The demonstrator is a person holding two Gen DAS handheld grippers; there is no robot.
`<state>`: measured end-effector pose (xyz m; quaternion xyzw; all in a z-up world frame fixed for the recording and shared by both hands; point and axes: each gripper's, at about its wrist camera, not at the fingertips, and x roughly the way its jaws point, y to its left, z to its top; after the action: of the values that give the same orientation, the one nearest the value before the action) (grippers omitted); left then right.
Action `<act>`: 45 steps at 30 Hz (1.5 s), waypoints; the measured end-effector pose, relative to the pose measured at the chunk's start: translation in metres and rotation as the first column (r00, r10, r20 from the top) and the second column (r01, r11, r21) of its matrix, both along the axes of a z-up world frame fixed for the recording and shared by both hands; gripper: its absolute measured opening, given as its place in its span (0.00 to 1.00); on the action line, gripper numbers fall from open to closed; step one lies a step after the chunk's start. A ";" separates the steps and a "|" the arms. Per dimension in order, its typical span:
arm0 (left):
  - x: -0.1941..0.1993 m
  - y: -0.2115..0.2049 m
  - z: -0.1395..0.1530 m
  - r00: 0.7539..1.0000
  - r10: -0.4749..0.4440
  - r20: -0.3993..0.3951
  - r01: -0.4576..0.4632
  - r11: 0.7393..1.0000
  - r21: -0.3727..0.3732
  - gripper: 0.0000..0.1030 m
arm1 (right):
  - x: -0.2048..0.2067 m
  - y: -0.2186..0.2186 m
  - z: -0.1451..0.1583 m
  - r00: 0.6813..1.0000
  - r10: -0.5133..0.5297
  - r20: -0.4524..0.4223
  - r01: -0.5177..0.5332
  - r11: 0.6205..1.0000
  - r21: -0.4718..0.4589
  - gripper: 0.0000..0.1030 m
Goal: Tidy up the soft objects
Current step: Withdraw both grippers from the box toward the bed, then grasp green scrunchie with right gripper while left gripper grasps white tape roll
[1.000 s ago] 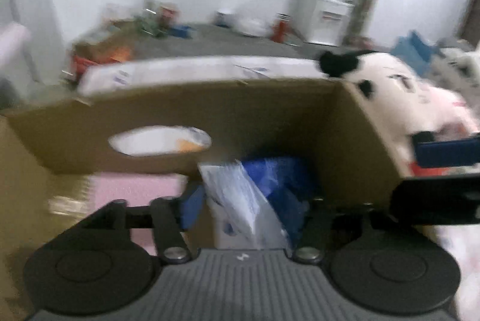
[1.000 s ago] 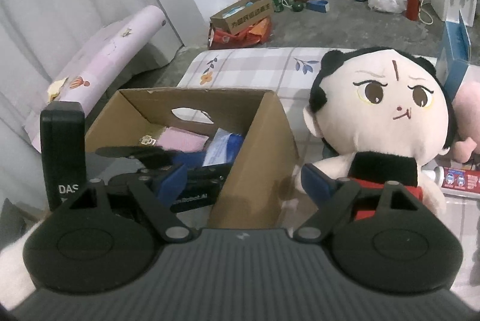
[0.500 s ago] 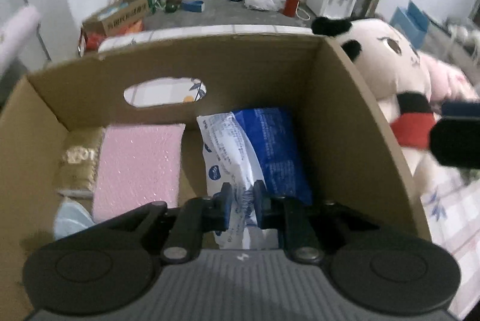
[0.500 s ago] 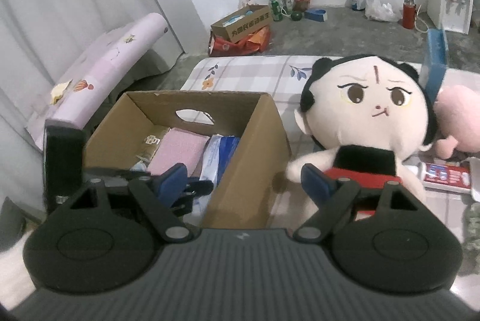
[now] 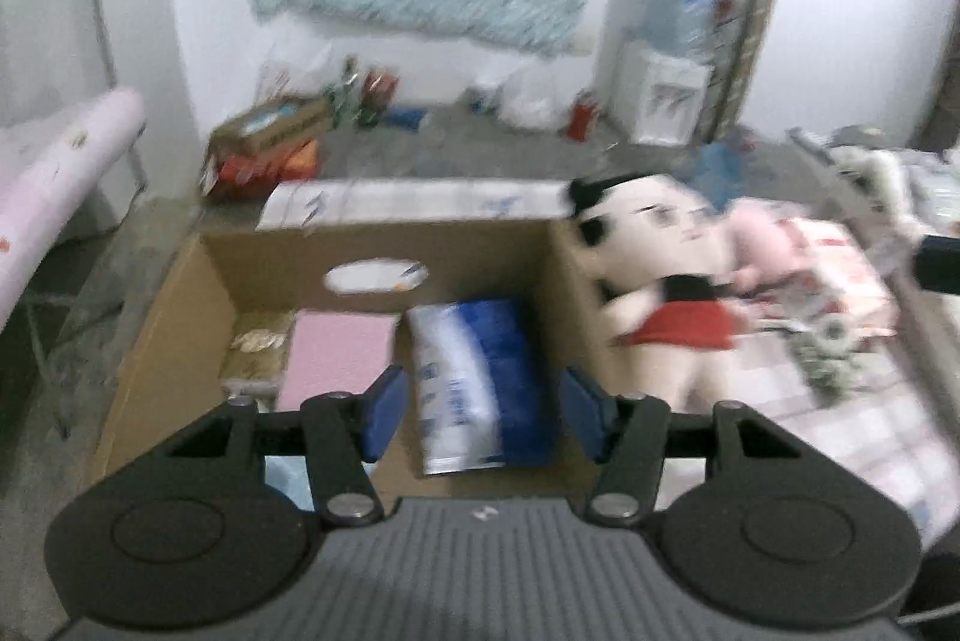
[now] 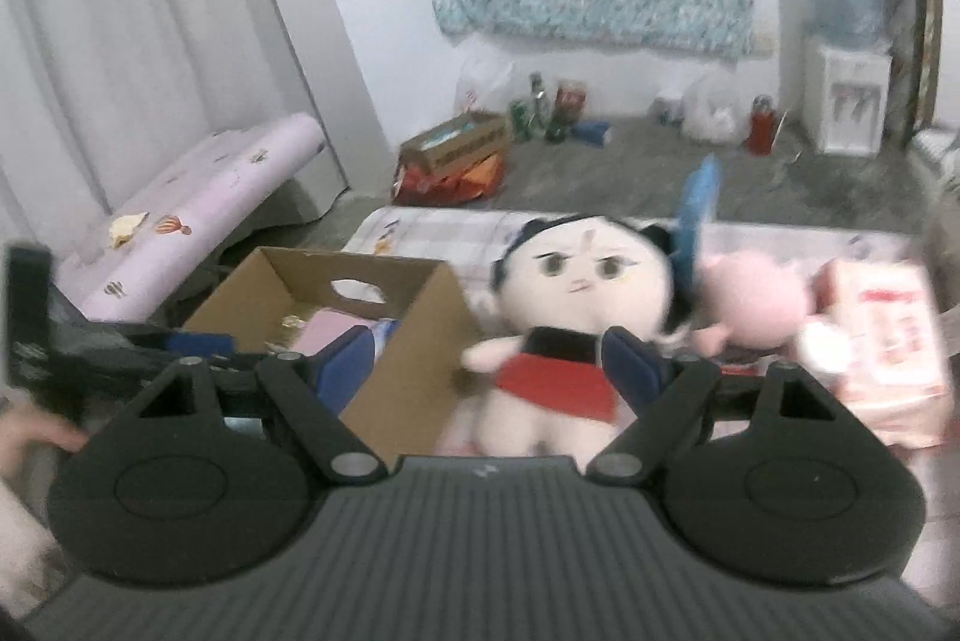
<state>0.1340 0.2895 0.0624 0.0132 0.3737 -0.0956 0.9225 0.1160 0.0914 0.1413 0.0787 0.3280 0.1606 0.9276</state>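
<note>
A brown cardboard box [image 5: 180, 317] holds a blue and white soft pack [image 5: 480, 377] and a pink pad [image 5: 342, 353]. My left gripper [image 5: 483, 407] is open and empty above the pack, raised over the box's near side. A cream doll with black hair and a red skirt [image 6: 576, 305] sits just right of the box [image 6: 414, 347], with a pink plush [image 6: 753, 299] beside it. My right gripper [image 6: 489, 365] is open and empty, in front of the doll and apart from it. The doll also shows in the left wrist view [image 5: 654, 269].
The box and toys rest on a checked cloth [image 6: 438, 233]. A pink and white package [image 6: 888, 341] lies at the right. A lilac roll [image 6: 198, 215] lies at the left. Bottles and a carton [image 6: 456, 149] stand on the floor behind, by a water dispenser [image 6: 846, 101].
My left gripper has let go of the blue and white pack, opened, and pulled up and back out of the box. My right gripper has drawn back from the doll.
</note>
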 end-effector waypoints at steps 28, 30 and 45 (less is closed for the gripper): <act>-0.009 -0.231 -0.010 0.911 -0.406 0.069 0.390 0.905 0.173 0.72 | -0.059 -0.172 -0.086 0.970 -0.242 -0.023 0.232 0.950 -0.209 0.81; -0.004 -0.240 -0.020 0.904 -0.425 0.052 0.410 0.894 0.180 0.72 | -0.056 -0.189 -0.096 0.961 -0.270 -0.051 0.258 0.950 -0.175 0.81; 0.070 -0.336 -0.128 0.857 -0.515 -0.001 0.503 0.837 0.217 0.57 | 0.012 -0.239 -0.145 0.964 -0.229 -0.134 0.227 0.973 -0.031 0.81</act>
<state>0.2040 -0.0461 -0.0656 0.2117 0.3381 -0.2970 0.8675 0.1278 -0.1476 -0.0034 0.1195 0.3808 0.0445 0.9158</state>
